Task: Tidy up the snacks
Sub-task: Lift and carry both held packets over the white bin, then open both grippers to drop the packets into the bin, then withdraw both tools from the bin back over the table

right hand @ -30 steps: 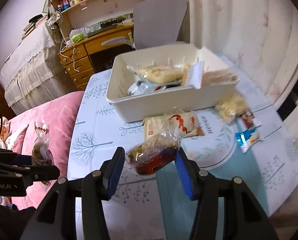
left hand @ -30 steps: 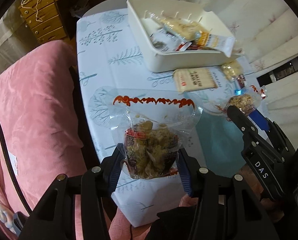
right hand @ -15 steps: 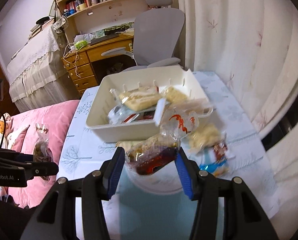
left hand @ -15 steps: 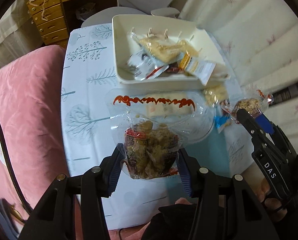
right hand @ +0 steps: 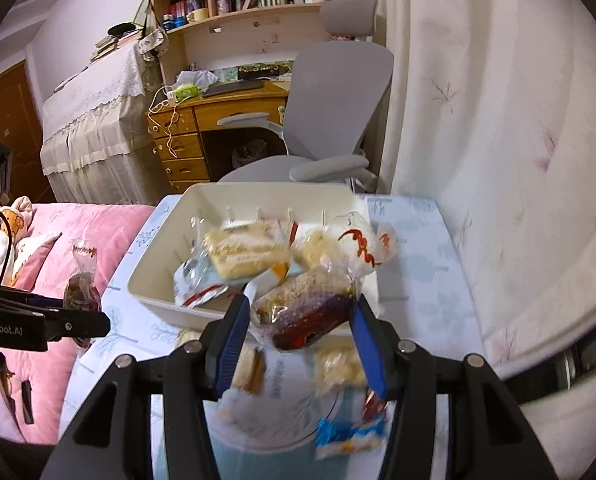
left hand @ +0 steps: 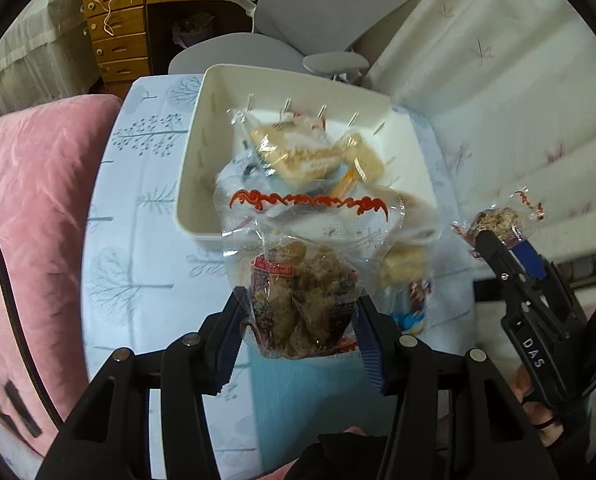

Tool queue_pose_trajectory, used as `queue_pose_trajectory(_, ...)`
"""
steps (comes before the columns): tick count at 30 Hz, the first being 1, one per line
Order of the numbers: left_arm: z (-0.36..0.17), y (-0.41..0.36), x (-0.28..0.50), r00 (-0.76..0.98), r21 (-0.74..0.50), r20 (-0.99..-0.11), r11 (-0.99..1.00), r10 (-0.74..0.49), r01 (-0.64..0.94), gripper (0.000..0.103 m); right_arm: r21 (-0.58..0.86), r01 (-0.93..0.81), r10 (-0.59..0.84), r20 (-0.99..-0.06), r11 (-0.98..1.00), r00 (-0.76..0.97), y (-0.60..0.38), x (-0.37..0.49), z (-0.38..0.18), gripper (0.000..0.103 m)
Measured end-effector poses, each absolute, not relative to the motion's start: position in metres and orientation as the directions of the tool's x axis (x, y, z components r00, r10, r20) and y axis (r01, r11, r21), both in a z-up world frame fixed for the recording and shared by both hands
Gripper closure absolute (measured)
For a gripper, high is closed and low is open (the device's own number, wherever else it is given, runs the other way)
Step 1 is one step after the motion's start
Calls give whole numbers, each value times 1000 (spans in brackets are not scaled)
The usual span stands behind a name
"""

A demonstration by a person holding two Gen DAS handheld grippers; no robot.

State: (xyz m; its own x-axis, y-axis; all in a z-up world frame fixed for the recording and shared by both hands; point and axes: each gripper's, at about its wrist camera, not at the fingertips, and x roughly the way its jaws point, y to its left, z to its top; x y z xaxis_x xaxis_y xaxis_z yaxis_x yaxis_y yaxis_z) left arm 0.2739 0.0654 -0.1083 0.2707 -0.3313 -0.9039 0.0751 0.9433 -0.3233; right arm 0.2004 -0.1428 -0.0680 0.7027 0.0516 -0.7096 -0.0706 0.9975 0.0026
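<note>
Snack bag point(left hand: 304, 304) in the left gripper point(left hand: 298, 320): clear crinkly film, lumpy brown clusters inside, red wavy seal strip on top. Looks light, soft and crushable, with slick film. Blue pads are clamped on the filled lower body from both sides, the right place to hold it: the empty top flap would slip or fold. Keep the squeeze modest, the contents probably crumble.

Second snack bag point(right hand: 304, 312) in the right gripper point(right hand: 298, 328): same kind of pack, lying slantwise between the pads, pinched across the bulk, top flap sticking up and right. Same handling.

Both bags are in the air, in front of the white bin point(left hand: 201, 152), near its front wall. The bin already holds several wrapped snacks. The left bag is closer to me than the bin; the right bag overlaps the front rim in view.

Loose packs point(right hand: 338, 364) lie on the tablecloth point(left hand: 137, 248) below the grippers.
</note>
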Motion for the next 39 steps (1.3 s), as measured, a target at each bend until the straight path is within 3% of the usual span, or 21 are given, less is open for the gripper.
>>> queue_pose_trajectory(15, -136, 64, 341, 401, -399, -856, 910, -325, -115, 52, 46, -126, 120, -722, 991, 682, -156, 291, -84, 51)
queue_pose_trajectory(16, -137, 64, 343, 419, -403, -848, 908, -323, -117, 51, 45, -127, 119, -726, 991, 677, -157, 294, -86, 51)
queue_pose_trajectory(20, -139, 65, 344, 490, -454, -801, 882, -343, -125, 30, -6, -158, 99, -755, 987, 648, -153, 309, -98, 49)
queue_pose_trajectory(39, -139, 68, 299, 445, -451, -820, 885, -360, -114, 29, 62, -57, 84, -795, 996, 601, -163, 284, -101, 45)
